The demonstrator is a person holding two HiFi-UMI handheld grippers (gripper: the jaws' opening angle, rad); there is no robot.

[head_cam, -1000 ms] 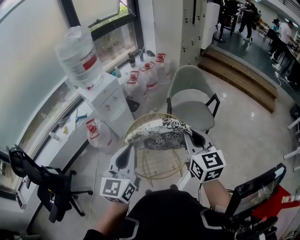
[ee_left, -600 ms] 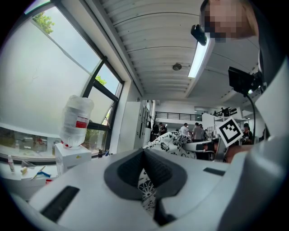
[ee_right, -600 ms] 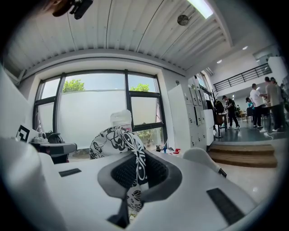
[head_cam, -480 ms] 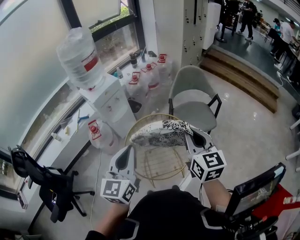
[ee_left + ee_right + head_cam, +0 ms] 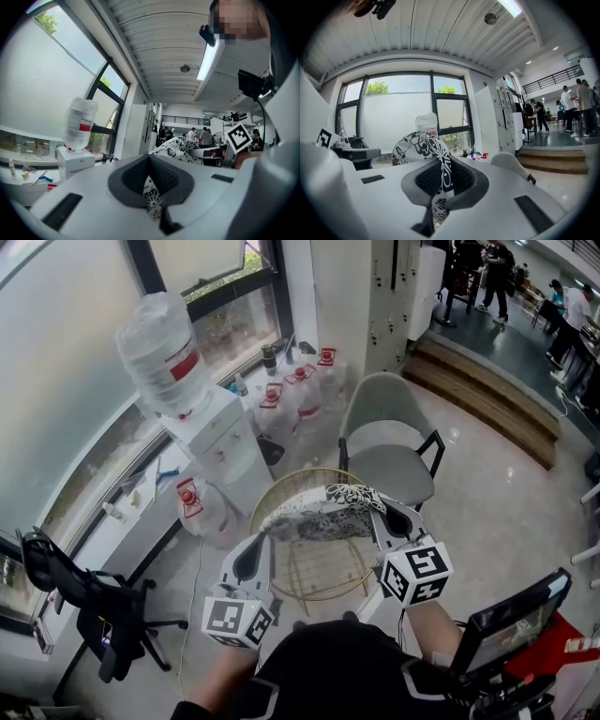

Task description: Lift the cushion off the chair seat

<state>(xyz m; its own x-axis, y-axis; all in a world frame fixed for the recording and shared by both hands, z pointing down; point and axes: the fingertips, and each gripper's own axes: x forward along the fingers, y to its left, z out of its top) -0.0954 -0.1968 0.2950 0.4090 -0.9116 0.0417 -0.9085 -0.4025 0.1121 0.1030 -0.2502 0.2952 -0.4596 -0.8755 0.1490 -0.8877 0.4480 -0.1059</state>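
A white cushion (image 5: pixel 321 513) with a black floral print hangs in the air above the round gold wire chair seat (image 5: pixel 314 570). My left gripper (image 5: pixel 260 542) is shut on the cushion's left edge, and the patterned cloth (image 5: pixel 152 199) shows pinched between its jaws. My right gripper (image 5: pixel 382 514) is shut on the cushion's right edge, where the cloth (image 5: pixel 440 180) is squeezed between the dark pads. The cushion sags a little between the two grippers. It does not touch the seat.
A water dispenser (image 5: pixel 208 432) with a large bottle stands by the window, with several bottles (image 5: pixel 298 395) on the floor beside it. A grey chair (image 5: pixel 386 446) is beyond the wire chair. A black office chair (image 5: pixel 89 601) is at the left. Steps (image 5: pixel 487 399) and people are at the far right.
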